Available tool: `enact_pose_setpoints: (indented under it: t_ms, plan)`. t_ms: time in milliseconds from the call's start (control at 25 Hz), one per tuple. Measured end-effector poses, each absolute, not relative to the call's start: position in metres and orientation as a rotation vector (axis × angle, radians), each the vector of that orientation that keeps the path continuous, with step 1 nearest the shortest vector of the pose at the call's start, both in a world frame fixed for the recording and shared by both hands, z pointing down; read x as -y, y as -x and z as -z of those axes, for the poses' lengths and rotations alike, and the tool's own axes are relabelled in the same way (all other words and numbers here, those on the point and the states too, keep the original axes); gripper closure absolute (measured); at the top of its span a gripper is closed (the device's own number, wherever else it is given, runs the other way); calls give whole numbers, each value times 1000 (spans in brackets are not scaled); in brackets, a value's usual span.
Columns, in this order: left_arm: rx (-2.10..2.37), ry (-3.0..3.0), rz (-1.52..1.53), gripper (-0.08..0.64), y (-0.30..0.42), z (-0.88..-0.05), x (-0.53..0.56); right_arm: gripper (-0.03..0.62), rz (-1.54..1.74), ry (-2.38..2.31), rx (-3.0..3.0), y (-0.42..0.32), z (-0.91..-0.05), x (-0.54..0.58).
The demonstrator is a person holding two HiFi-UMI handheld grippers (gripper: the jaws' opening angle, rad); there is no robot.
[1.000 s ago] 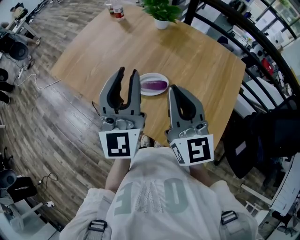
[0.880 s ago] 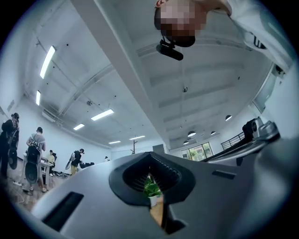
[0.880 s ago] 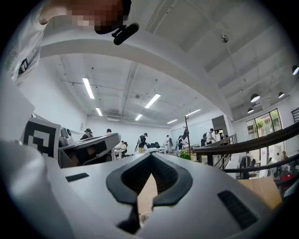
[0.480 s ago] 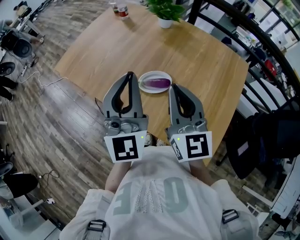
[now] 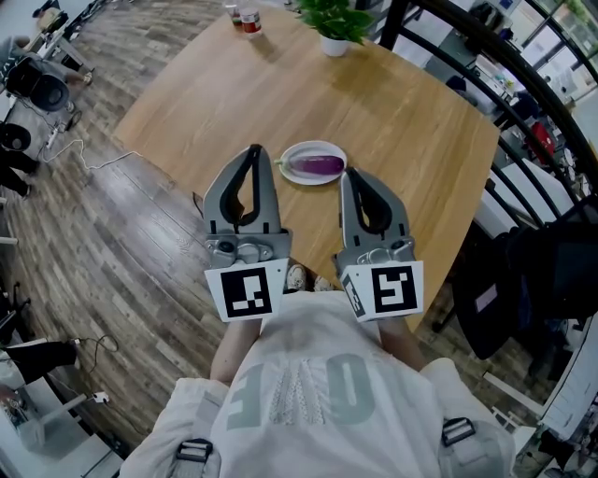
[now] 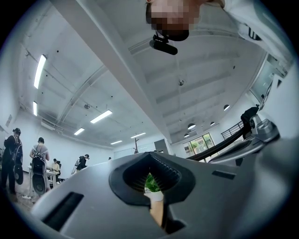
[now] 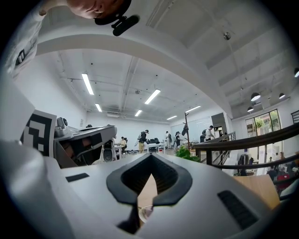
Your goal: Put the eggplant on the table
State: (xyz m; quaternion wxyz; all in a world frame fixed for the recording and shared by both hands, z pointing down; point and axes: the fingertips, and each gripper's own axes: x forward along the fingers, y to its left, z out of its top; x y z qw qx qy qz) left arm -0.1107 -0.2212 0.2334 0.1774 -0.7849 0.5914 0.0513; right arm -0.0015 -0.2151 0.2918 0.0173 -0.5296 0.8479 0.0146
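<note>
**Head view.** The eggplant (image 5: 316, 166) lies on a white plate (image 5: 308, 146). The plate rests on the wooden surface (image 5: 392, 103), near its front edge. My left gripper (image 5: 258, 149) is held just left of the plate and my right gripper (image 5: 349, 175) just right of it. Both are on my side of the plate and touch neither it nor the eggplant. Each gripper's jaws are pressed together, with nothing pinched. Well beyond the plate, at the far edge, stand a potted plant (image 5: 334, 21) and, left of it, bottles (image 5: 245, 17). A plank floor (image 5: 140, 243) lies left of the plate.

**Left gripper view.** My jaws meet at their tips, leaving only the moulded opening behind them. Through that opening the plant shows in its white pot, with a strip of the surface below it. People (image 6: 14, 154) stand in the room at the far left.

**Right gripper view.** These jaws are likewise closed on nothing. The surface shows through their opening, and the plate's rim shows low in the slit. The left gripper appears up and left of the plate. More people are at desks far behind it.
</note>
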Motion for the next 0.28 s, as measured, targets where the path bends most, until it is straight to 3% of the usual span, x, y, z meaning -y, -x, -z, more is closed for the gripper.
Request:
enact_pose_setpoints:
  t_ms: [280]
  plan:
    - [-1688,2225,-139,552,116,-237,223,575,-43,1641,-2647,4,-293,216]
